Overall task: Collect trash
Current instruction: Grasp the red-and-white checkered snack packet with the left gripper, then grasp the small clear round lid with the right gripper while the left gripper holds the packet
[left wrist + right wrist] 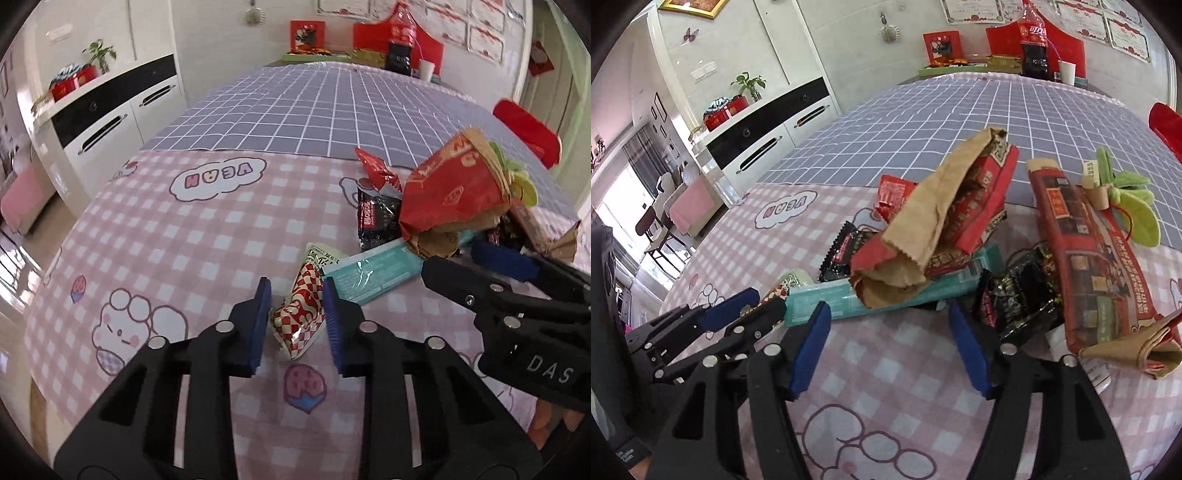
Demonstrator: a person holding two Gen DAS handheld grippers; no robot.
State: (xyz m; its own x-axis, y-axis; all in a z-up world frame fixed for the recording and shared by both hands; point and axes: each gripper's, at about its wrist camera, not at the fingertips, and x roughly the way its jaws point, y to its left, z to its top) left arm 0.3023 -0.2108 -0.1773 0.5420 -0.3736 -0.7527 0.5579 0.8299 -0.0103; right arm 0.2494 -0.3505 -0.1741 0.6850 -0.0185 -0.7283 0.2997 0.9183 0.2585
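Note:
A red-and-white checkered wrapper (301, 317) lies on the pink checked tablecloth (177, 243), and my left gripper (295, 325) is shut on it, both blue pads against its sides. A heap of trash sits just beyond: a teal wrapper (369, 275), a black snack wrapper (376, 218), a crumpled red and brown paper bag (454, 192) and a small red wrapper (376, 166). My right gripper (890, 343) stands open above bare cloth, just short of the teal wrapper (886, 297) and paper bag (934, 229). A second black wrapper (1015, 299) and a long red bag (1097, 269) lie to its right.
A green plush toy (1134, 206) lies behind the long bag. A cola bottle (1034, 40), paper cup (1067, 72) and red boxes stand at the table's far end, on the grey grid cloth (314, 107). A red chair (528, 129) stands at the right, a white cabinet (107, 122) at the left.

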